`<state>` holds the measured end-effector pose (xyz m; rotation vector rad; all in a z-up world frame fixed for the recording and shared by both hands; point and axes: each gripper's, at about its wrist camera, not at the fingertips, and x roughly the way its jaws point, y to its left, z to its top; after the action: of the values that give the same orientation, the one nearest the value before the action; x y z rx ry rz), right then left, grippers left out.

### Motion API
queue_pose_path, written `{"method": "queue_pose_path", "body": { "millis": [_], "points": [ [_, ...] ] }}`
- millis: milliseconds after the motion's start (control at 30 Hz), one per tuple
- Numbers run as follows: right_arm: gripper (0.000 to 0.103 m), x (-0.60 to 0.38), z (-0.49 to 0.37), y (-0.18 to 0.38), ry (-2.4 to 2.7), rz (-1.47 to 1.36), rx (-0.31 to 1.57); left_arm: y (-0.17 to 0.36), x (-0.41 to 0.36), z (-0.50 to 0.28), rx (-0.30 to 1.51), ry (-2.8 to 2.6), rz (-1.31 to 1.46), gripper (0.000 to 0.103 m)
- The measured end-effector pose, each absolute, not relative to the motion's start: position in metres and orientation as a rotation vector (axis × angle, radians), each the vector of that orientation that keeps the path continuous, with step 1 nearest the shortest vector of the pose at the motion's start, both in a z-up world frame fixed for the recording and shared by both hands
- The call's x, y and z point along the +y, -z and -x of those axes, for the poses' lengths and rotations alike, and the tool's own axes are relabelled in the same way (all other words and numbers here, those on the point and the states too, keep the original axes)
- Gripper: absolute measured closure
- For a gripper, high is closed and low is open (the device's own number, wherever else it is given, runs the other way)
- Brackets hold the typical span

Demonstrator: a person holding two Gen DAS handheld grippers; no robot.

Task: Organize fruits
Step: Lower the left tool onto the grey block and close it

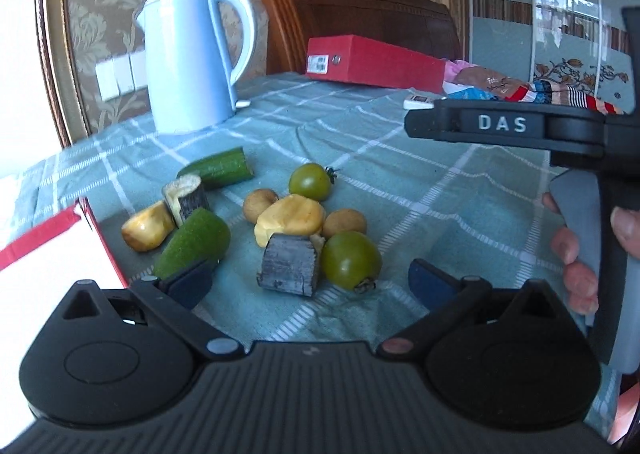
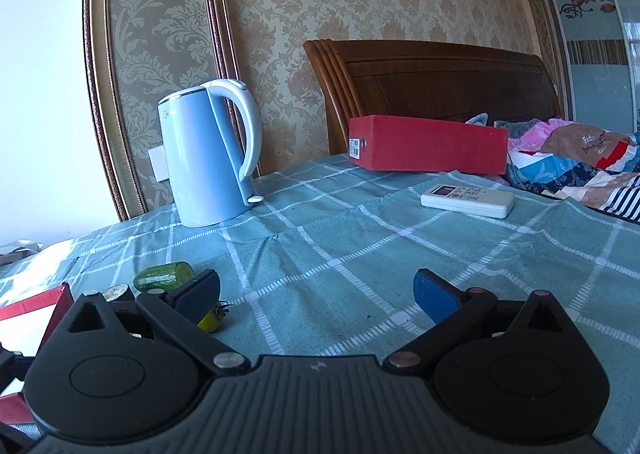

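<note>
A heap of fruit lies on the checked teal cloth [image 1: 400, 182] in the left wrist view: two green tomatoes [image 1: 351, 260] [image 1: 310, 181], a yellow piece [image 1: 290, 218], two small brown round fruits [image 1: 344, 223], a grey-black cut chunk [image 1: 289, 265], a fuzzy green piece [image 1: 196, 242], a cucumber piece [image 1: 222, 166]. My left gripper [image 1: 310, 282] is open just in front of the chunk and the near tomato. My right gripper [image 2: 316, 294] is open over bare cloth; the cucumber piece [image 2: 164, 274] and a tomato [image 2: 212, 320] show by its left finger.
A red-edged white box [image 1: 52, 254] sits at the left. A blue kettle [image 1: 188, 58] stands at the back left, a red box [image 2: 428, 144] at the back, a white remote [image 2: 468, 200] near bedding on the right. A hand [image 1: 580, 254] holds the other gripper at right.
</note>
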<state>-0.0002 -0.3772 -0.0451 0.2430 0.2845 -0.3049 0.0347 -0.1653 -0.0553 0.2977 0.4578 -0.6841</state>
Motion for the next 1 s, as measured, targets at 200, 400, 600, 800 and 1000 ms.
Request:
{"method": "queue_pose_path", "body": {
  "millis": [200,400,600,800,1000],
  "points": [
    [0.000,-0.380,-0.001,0.045,0.305,-0.217,0.296,0.057,-0.173,-0.029,0.455,0.787,-0.328,0.000],
    [0.000,-0.380,-0.003,0.046,0.300,-0.205,0.299,0.057,-0.180,-0.040,0.514,0.752,-0.283,0.000],
    [0.000,-0.381,-0.002,0.045,0.314,-0.180,0.296,0.050,-0.168,-0.052,0.499,0.719,-0.269,0.001],
    [0.000,-0.379,-0.001,0.044,0.312,-0.152,0.288,0.041,-0.158,-0.041,0.376,0.774,-0.398,0.001],
    [0.000,-0.370,0.000,0.043,0.303,-0.102,0.279,0.057,-0.168,-0.052,0.439,0.831,-0.483,0.007]
  ]
}}
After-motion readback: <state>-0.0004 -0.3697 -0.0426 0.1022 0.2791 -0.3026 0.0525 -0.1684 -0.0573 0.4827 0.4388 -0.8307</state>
